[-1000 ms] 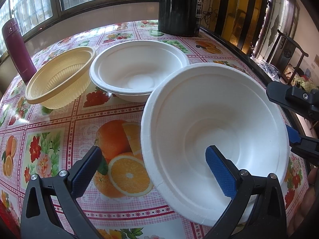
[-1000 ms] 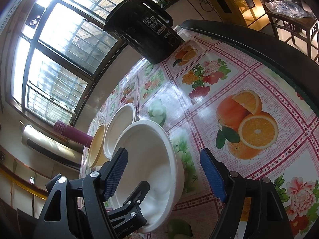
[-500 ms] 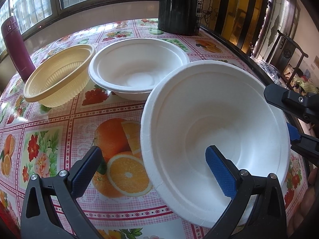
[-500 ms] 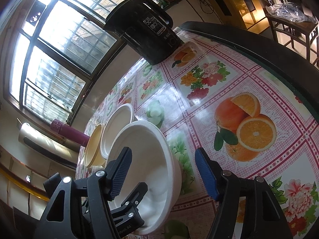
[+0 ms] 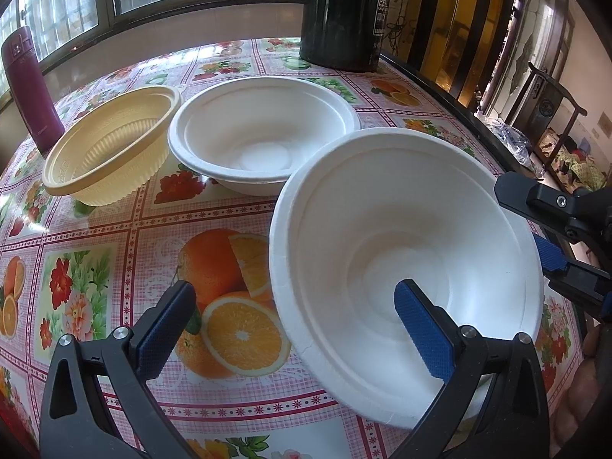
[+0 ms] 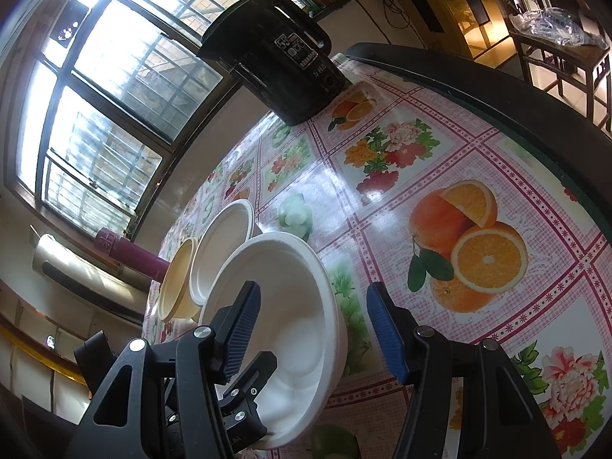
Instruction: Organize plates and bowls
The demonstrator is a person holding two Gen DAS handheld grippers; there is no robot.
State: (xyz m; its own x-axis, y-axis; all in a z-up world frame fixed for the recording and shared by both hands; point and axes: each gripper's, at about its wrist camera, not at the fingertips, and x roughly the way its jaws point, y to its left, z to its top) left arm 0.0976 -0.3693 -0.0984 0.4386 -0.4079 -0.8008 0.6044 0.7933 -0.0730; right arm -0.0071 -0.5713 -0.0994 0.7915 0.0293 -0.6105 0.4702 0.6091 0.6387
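**Both Grippers Straddle the Rim of the Near White Bowl**

While its blue-padded jaws are closing, the right gripper (image 6: 311,331) has the rim of the near white moulded-pulp bowl (image 6: 290,306) between them, one pad inside the bowl and one outside; whether either pad already presses the wall is hard to tell. The left gripper (image 5: 294,329) stands wide apart across the same bowl's opposite rim, one pad inside, the other over the fruit-and-flower printed tablecloth (image 5: 114,229), neither touching it. Just behind that bowl sits a second white pulp bowl (image 5: 264,134), their rims overlapping in view. Beside the second bowl, farther from the near one, leans a tilted cream ribbed plastic bowl (image 5: 111,145). Beyond it stands a maroon cylindrical flask (image 5: 30,88); a black cylindrical appliance (image 5: 344,15) stands behind the second bowl.
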